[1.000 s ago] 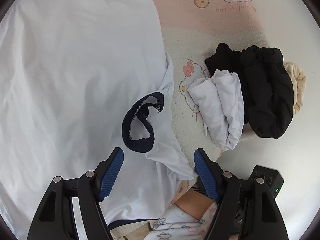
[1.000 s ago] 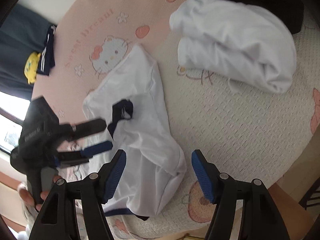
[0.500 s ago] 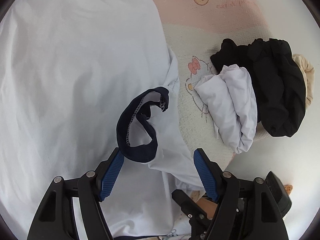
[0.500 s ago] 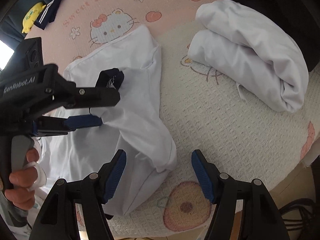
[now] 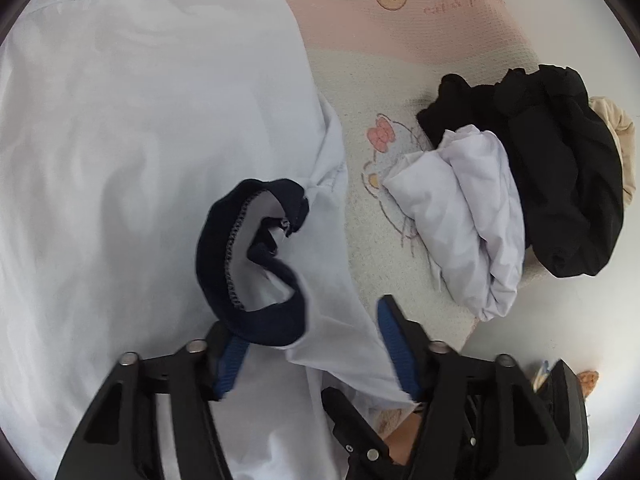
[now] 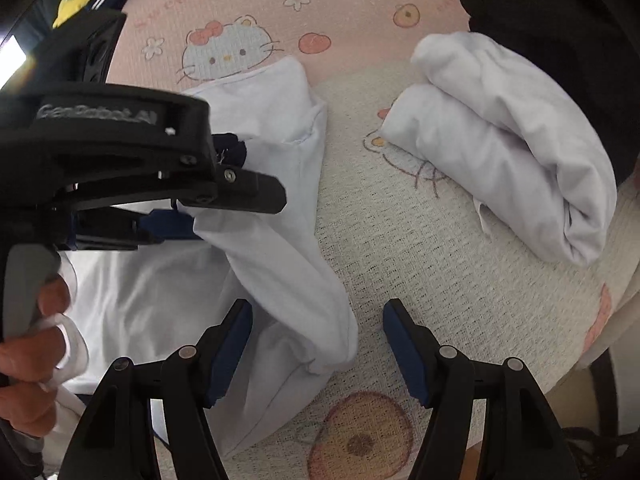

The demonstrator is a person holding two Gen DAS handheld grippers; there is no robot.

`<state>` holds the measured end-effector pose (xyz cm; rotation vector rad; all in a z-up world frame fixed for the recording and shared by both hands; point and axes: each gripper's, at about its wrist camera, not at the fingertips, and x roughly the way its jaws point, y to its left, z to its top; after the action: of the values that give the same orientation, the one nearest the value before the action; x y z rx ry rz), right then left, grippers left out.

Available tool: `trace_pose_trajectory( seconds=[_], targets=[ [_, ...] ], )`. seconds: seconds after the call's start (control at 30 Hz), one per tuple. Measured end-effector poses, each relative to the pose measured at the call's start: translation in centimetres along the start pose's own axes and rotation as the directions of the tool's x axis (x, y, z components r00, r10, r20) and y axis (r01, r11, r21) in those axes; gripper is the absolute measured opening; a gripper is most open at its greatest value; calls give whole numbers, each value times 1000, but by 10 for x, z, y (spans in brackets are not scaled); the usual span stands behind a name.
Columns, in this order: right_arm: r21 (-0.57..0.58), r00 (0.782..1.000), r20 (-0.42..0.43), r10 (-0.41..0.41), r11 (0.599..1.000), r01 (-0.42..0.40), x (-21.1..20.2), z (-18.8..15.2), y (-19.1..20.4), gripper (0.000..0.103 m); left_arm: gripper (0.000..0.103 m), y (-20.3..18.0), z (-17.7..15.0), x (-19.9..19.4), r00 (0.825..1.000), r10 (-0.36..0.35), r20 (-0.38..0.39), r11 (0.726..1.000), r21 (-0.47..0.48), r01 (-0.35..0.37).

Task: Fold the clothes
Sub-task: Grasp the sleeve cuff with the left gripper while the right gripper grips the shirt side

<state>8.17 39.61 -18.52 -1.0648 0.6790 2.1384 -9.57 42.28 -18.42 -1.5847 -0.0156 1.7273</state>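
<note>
Nearest the cameras, the left hand-held gripper (image 5: 314,344) stands with jaws apart around the navy-trimmed sleeve cuff (image 5: 256,264) of the white T-shirt (image 5: 132,140), not yet clamped on it. The right hand-held gripper (image 6: 318,354) is also spread, straddling the shirt's bunched corner (image 6: 320,344) near the blanket (image 6: 420,280) edge. The shirt body lies mostly flat, the sleeve not turned in, so its folding looks unfinished. Farther off, a folded white garment (image 5: 460,216) and black clothes (image 5: 560,184) lie together.
</note>
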Motion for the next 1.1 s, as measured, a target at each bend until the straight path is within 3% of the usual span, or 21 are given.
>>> trace_pose_trajectory(
  seconds=[0.07,0.13,0.27,0.33,0.67,0.77,0.83,1.1],
  targets=[
    [1,1000,13,-21,1000,21,0,-1,0,62,38,2,1,-1,1000,7,8,1000,8,-7],
    [25,999,21,-26,999,26,-1,0,-4,49,30,5,0,-2,1000,12,15,1000,12,-13],
    [86,1000,27,14,996,-16,-5,0,-17,41,16,12,-1,-4,999,24,21,999,25,-24],
    [61,1000,20,3,998,-4,-4,1,-12,41,11,13,-2,-6,998,47,34,998,42,-48],
    [-59,999,11,-53,997,53,-2,2,4,41,11,35,1,-19,999,26,45,999,-35,-24],
    [-118,997,10,-80,990,80,-3,-1,13,15,11,36,4,-18,999,24,39,999,-29,-22],
    [-134,994,-5,-113,985,111,-4,-2,18,14,11,32,7,-17,998,50,44,999,4,-50],
    [-79,995,-46,-84,994,80,-17,-6,5,13,11,23,23,-17,979,184,92,972,129,-195]
  ],
)
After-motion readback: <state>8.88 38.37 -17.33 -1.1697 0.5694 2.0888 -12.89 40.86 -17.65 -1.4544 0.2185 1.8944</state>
